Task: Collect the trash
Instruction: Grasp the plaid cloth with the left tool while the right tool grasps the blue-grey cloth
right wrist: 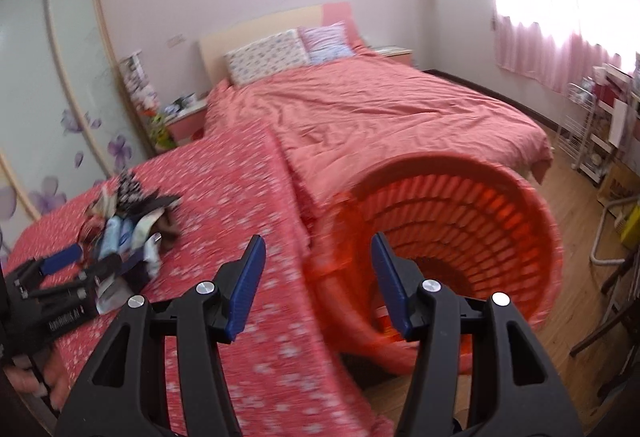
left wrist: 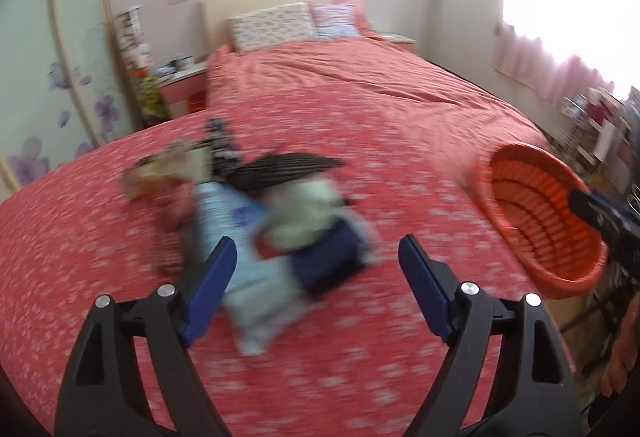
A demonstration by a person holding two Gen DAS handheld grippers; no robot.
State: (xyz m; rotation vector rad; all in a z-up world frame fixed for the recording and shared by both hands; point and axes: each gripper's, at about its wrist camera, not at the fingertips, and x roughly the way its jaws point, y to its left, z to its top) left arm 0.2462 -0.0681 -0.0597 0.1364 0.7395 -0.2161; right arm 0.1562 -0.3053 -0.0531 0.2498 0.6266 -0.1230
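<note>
A blurred pile of trash wrappers and packets [left wrist: 260,213] lies on the red flowered bedspread [left wrist: 360,157]. My left gripper [left wrist: 318,257] is open and empty just in front of the pile; it also shows in the right wrist view [right wrist: 86,257] beside the pile [right wrist: 128,229]. An orange slatted basket [right wrist: 452,237] lies tilted on the bed's right edge, mouth toward me. My right gripper [right wrist: 318,249] is open and empty, its fingers either side of the basket's near rim. The basket also shows at the right of the left wrist view [left wrist: 540,221].
Two pillows [left wrist: 296,23] and a headboard stand at the far end of the bed. A wardrobe with flower decals [left wrist: 48,77] is on the left, a nightstand [left wrist: 180,85] beside it. Shelves and clutter [right wrist: 600,125] line the right wall above the wood floor [right wrist: 568,229].
</note>
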